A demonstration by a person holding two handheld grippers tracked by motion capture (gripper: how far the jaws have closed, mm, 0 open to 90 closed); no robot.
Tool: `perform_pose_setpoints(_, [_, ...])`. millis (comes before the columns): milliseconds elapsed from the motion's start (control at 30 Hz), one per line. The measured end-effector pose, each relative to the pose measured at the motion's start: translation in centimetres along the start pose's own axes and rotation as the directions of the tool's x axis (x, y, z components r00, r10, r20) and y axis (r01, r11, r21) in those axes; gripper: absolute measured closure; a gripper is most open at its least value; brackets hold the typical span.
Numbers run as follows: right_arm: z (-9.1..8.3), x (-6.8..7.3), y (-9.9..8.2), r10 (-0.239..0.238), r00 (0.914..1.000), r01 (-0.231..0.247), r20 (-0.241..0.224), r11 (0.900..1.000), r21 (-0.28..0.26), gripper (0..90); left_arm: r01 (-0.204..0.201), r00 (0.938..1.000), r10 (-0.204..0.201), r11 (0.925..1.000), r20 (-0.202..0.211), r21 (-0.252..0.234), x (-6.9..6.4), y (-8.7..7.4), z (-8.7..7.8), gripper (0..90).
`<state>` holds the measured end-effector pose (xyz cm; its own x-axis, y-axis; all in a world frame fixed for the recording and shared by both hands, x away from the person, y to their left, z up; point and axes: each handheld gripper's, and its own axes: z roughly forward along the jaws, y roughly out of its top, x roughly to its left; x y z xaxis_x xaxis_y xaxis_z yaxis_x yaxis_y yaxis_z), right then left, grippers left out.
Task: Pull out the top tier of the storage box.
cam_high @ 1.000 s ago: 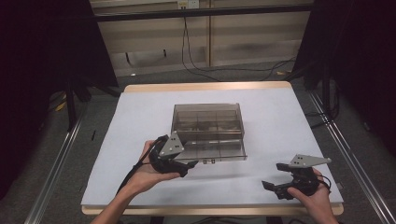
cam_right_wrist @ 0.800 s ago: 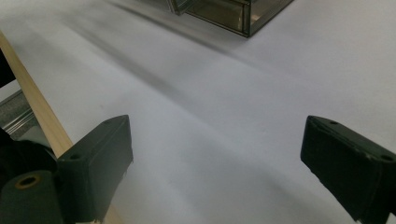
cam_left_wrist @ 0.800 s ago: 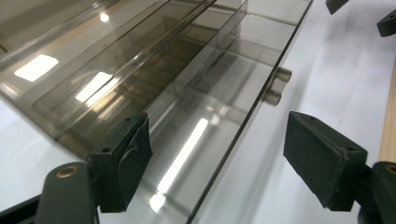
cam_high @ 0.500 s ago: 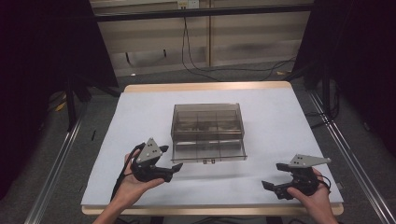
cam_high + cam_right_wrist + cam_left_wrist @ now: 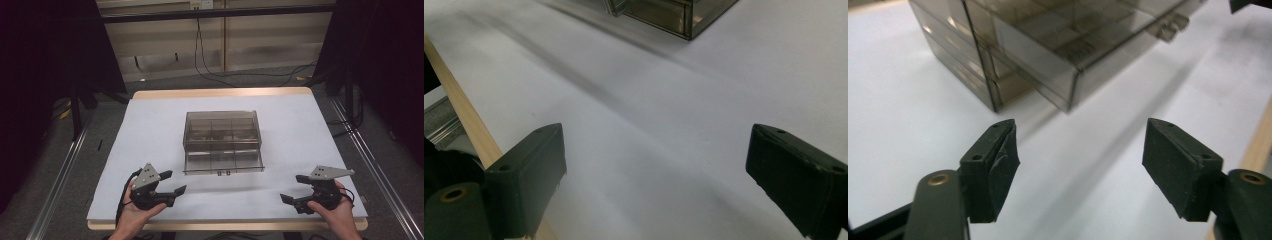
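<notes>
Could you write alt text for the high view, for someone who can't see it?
A smoky transparent drawer box sits mid-table on a white sheet, its lower drawer pulled partly out toward the person. Near the front edge, the left gripper and right gripper are each held in a hand, jaws open and empty.

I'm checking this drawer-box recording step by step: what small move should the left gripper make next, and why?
Probably rest at the table's near edge. The left gripper has drawn back from the smoky drawer box, its jaws just narrowing but open on nothing, like the right gripper. The bottom drawer already stands pulled out.
</notes>
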<state>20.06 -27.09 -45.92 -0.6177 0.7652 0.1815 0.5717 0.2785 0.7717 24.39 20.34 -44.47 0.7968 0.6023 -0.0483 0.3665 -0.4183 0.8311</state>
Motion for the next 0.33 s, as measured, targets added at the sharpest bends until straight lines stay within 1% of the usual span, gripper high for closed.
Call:
perform_pose_setpoints(33, [-0.02, 0.02, 0.00, 0.001, 1.0000, -0.001, -0.001, 1.0000, 0.001, 9.2, -0.013, 0.9999, 0.013, 0.9999, 0.006, 0.004, -0.10, -0.18, 0.01, 32.4])
perform_pose_setpoints(100, [-0.01, 0.04, 0.00, -0.003, 1.0000, 0.003, -0.003, 1.0000, 0.000, 9.2, -0.008, 1.0000, 0.008, 1.0000, 0.000, 0.004, -0.11, -0.35, 0.04, 35.2])
perform_pose_setpoints(133, [0.01, 0.03, 0.03, -0.003, 1.0000, 0.003, -0.004, 1.0000, 0.001, 9.2, -0.002, 1.0000, 0.002, 1.0000, 0.005, 0.003, -0.08, -0.39, 0.05, 37.7])
perform_pose_setpoints(167, [0.04, 0.01, 0.05, -0.004, 1.0000, 0.004, -0.006, 1.0000, 0.002, 9.2, -0.009, 0.9999, 0.009, 0.9999, 0.011, 0.005, -0.02, -0.43, 0.00, 40.4])
perform_pose_setpoints(200, [0.12, -0.01, 0.07, -0.009, 0.9999, 0.009, -0.007, 1.0000, -0.001, 9.2, -0.007, 0.9999, 0.007, 1.0000, 0.014, 0.003, -0.07, -0.46, -0.01, 42.6])
perform_pose_setpoints(300, [0.21, 0.00, 0.11, -0.011, 0.9999, 0.011, -0.010, 0.9999, 0.002, 9.2, -0.020, 0.9989, 0.019, 0.9997, 0.042, 0.014, -0.19, -0.55, 0.01, 53.3])
perform_pose_setpoints(333, [0.20, 0.02, 0.12, -0.008, 0.9999, 0.008, -0.008, 1.0000, 0.003, 9.2, -0.030, 0.9974, 0.029, 0.9995, 0.067, 0.013, -0.34, -0.52, 0.05, 57.3])
